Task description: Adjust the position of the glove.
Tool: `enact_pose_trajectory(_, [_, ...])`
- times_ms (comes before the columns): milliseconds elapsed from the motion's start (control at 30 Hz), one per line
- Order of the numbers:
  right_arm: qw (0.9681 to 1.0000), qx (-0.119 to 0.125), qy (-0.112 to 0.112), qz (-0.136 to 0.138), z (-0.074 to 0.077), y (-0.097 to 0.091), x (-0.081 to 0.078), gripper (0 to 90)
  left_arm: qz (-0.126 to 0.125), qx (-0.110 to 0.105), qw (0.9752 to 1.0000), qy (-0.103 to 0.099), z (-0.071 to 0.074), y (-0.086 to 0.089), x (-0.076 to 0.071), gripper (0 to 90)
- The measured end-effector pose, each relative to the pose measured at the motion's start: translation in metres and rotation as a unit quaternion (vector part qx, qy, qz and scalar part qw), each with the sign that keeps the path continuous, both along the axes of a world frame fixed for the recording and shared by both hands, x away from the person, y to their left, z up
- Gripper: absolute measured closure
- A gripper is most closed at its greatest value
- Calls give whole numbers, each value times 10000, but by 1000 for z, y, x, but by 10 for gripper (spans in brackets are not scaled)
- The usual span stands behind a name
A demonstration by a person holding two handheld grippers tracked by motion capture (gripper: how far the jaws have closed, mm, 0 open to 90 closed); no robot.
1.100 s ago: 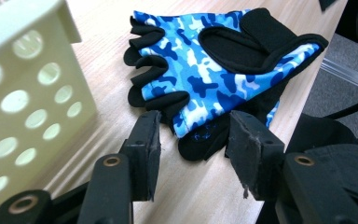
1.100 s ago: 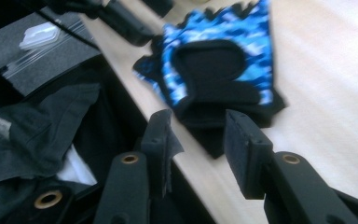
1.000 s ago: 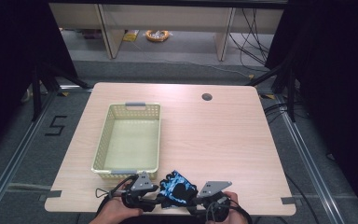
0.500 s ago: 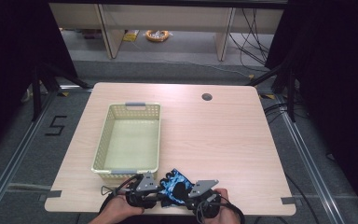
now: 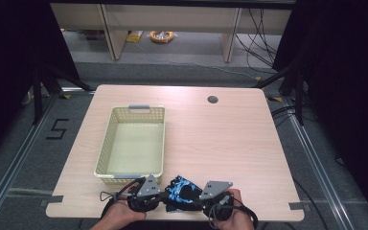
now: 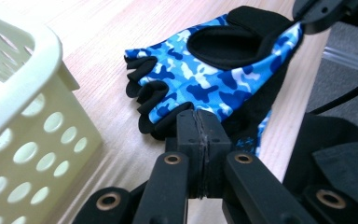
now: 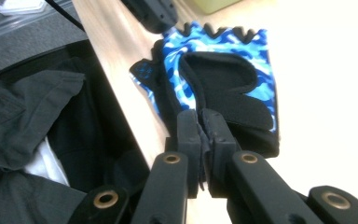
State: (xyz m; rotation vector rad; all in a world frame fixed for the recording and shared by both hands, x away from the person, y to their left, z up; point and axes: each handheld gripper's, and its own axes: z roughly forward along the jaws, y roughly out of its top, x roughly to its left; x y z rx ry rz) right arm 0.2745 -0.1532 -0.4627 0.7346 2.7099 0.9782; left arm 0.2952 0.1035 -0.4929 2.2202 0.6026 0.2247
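Note:
A blue camouflage fingerless glove point(image 5: 182, 190) with black trim lies at the table's near edge, between the two grippers. My left gripper point(image 5: 162, 195) is shut on the glove's point(image 6: 205, 79) edge near the finger end, its jaws pressed together point(image 6: 200, 126). My right gripper point(image 5: 200, 199) is shut on the black cuff end of the glove point(image 7: 223, 88), fabric pinched between its jaws point(image 7: 204, 128). Both hands hold the grippers at the bottom of the high view.
A pale yellow perforated basket point(image 5: 106, 143) stands left of centre, its near wall point(image 6: 23, 121) just beside the glove. The wooden table point(image 5: 230, 139) has a round cable hole point(image 5: 212, 99) at the back right. The table's near edge is right under the grippers.
Both grippers have edged closer together around the glove near the front edge; the right one moved a little left. The glove stays between them.

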Motion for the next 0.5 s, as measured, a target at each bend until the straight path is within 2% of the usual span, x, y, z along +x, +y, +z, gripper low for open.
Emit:
enact_pose_trajectory(67, [9998,-93,-125,81,6,-1,1,876,40,-99,9999,55,2,-1,-4,886])
enact_pose_trajectory(100, [9997,-95,-199,144,7,-2,2,877,-65,-36,10000,0,5,0,-5,887])
enact_pose_trajectory(133, [9993,-120,-283,220,10,-2,3,876,34,-247,9997,86,5,-2,-11,888])
enact_pose_trajectory(167, [9989,-146,-359,271,13,-3,4,877,10,-213,9998,45,7,-2,-13,888])
enact_pose_trajectory(200, [9988,-166,-355,293,15,-3,4,877,52,-305,9995,44,8,-2,-17,888])
enact_pose_trajectory(233, [9984,-161,-414,337,15,-3,5,877,2,-283,9996,7,9,-2,-20,888])
enact_pose_trajectory(267, [9983,-171,-404,385,16,-3,5,877,31,-335,9994,25,9,-2,-23,888])
enact_pose_trajectory(367, [9986,-247,-300,360,10,-5,5,877,-31,-269,9996,57,3,-5,-28,886])
enact_pose_trajectory(400, [9986,-271,-256,368,7,-5,5,877,-138,-92,9999,-7,1,-6,-28,883])
enact_pose_trajectory(433, [9988,-293,-187,342,3,-6,4,877,-89,-111,9999,56,-4,-9,-29,879])
enact_pose_trajectory(467, [9990,-285,-128,329,-2,-7,3,876,-132,21,9999,79,-7,-9,-27,870])
enact_pose_trajectory(500, [9991,-272,-33,312,-6,-7,2,875,-115,-9,9998,177,-11,-10,-26,868])
